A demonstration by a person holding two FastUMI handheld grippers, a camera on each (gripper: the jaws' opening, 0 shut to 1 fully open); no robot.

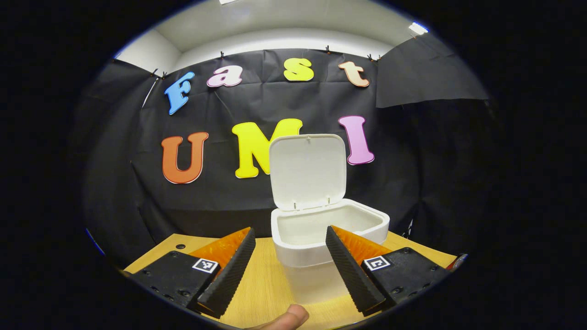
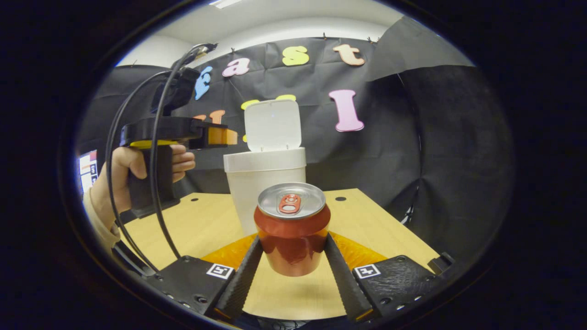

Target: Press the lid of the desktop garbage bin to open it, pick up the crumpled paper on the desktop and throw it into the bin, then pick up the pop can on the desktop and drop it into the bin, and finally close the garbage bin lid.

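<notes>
The white desktop bin [image 1: 321, 254] stands on the wooden table with its lid [image 1: 307, 172] hinged upright. My left gripper [image 1: 290, 230] hovers open just in front of the bin's rim, nothing between its fingers. The inside of the bin looks white from here; its bottom is hidden. In the right gripper view, a red pop can [image 2: 292, 229] stands upright between the fingers of my right gripper [image 2: 292, 239], which press on both its sides. Behind the can is the bin [image 2: 266, 178] with its raised lid [image 2: 273, 124]. The left gripper [image 2: 224, 136] hangs beside the rim, held by a hand [image 2: 137, 169].
The wooden table [image 2: 197, 224] has small holes near its back corners. Black cloth walls close off the back and right side. A cable loops down from the left gripper's handle. A thumb tip [image 1: 286, 318] pokes in at the bottom of the left gripper view.
</notes>
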